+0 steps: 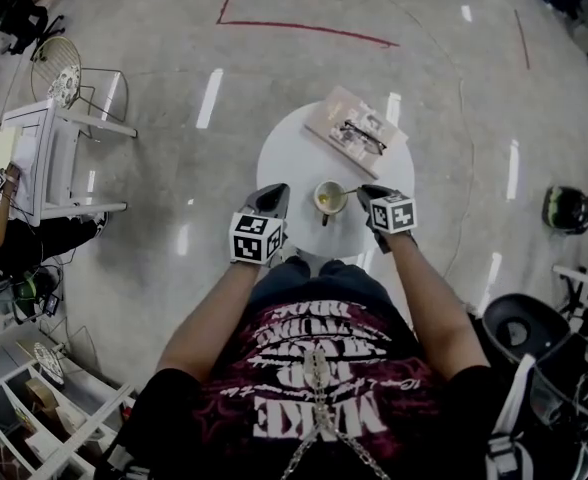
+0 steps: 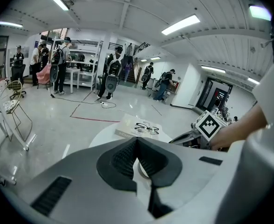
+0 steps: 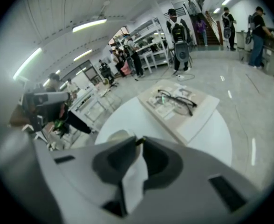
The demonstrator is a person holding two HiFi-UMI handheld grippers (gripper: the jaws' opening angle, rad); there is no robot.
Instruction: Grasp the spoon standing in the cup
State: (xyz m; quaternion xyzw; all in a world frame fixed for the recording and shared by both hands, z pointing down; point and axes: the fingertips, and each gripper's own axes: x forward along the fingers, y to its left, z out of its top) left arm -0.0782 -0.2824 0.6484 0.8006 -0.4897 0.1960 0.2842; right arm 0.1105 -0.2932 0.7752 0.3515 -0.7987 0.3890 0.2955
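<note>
Spoon (image 1: 348, 191) is pinched by its handle in the right gripper (image 1: 365, 192) beside the cup (image 1: 329, 199), left gripper (image 1: 274, 191) closed and empty, so the grasp seems made; next, a straight lift.

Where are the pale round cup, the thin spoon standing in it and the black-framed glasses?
Pale round cup (image 1: 327, 201): head view, its inside.
Thin spoon (image 1: 349, 192): head view, its handle.
Black-framed glasses (image 3: 175, 100): right gripper view, the bridge.

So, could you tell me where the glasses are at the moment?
In the head view, the glasses lie on the book at the far side of the round table, beyond the cup.
</note>
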